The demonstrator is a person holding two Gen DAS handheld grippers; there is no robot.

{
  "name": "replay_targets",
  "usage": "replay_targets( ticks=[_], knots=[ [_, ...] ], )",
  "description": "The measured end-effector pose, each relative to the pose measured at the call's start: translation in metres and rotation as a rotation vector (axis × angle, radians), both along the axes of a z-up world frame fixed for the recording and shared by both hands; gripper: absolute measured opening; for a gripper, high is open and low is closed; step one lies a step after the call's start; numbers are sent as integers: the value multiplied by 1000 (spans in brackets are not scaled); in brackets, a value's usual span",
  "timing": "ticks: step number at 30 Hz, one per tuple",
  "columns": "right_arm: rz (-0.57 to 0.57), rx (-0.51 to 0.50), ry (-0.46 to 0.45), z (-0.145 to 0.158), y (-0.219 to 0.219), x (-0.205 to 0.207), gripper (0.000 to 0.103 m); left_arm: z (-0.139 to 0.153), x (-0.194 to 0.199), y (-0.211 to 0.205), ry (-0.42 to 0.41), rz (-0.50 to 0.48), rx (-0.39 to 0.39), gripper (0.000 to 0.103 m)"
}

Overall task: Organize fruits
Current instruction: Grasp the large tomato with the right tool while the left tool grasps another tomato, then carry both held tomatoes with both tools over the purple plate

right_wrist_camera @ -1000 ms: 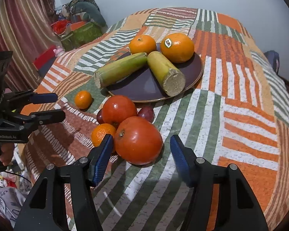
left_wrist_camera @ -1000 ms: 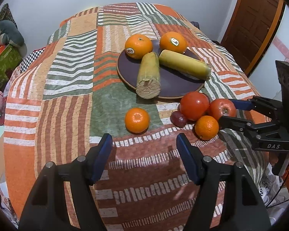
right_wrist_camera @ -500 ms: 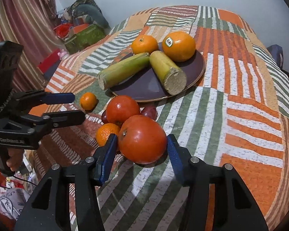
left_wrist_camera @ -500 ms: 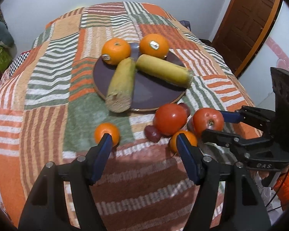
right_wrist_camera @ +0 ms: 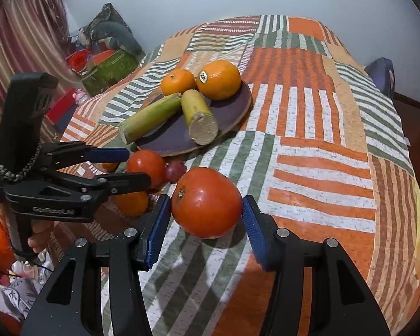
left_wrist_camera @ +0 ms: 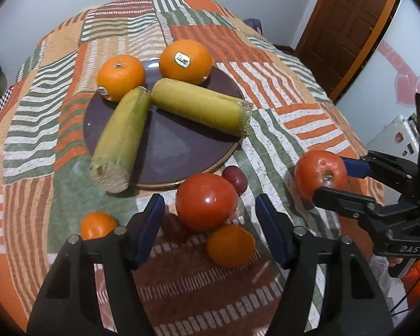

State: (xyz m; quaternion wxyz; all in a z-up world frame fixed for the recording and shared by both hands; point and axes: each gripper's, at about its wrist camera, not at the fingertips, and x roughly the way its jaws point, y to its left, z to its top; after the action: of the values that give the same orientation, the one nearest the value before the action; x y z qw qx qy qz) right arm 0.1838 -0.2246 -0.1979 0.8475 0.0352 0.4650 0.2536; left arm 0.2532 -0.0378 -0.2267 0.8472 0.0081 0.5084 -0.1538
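Patchwork bedspread (right_wrist_camera: pixel 322 128): soft, uneven bed surface under everything.

Dark plate (left_wrist_camera: pixel 170 151): at 12 o'clock from the loose fruit; holds two cane-like stalks (left_wrist_camera: pixel 198 109) and two stickered oranges (left_wrist_camera: pixel 185 61).

Right gripper (right_wrist_camera: pixel 207 224): jaws pressed to both sides of the large tomato (right_wrist_camera: pixel 207 214), apparently raised just off the cloth. Risk: smooth, rounded skin could slip or bruise under squeeze.

Left gripper (left_wrist_camera: pixel 210 224): jaws wide, empty, bracketing a second tomato (left_wrist_camera: pixel 206 201) without touching.

Small orange (left_wrist_camera: pixel 230 245): touching that tomato at 5 o'clock; closing could knock it rolling.

Mandarin (left_wrist_camera: pixel 97 225), at 9 o'clock; plum (left_wrist_camera: pixel 235 178), at 1 o'clock.
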Motion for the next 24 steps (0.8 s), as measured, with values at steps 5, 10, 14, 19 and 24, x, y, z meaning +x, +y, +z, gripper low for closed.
replay_targets(
  ticks=[5,10,14,19,24],
  knots=[
    [4,14,8,-4,-1,0,49,-8,6,-6,5,-23,43,51],
    [10,19,9,-5,-2,1,49,-13,6,-9,6,-30,60,51],
    [5,19,12,-6,-3,1,49,-13,9,-9,12,-29,55,49],
    [-5,11,6,-3,-5,2,49,-9,10,-4,24,-26,31,49],
    [-15,14,-3,2,-7,5,49,3,5,4,5,-20,15,49]
  ],
)
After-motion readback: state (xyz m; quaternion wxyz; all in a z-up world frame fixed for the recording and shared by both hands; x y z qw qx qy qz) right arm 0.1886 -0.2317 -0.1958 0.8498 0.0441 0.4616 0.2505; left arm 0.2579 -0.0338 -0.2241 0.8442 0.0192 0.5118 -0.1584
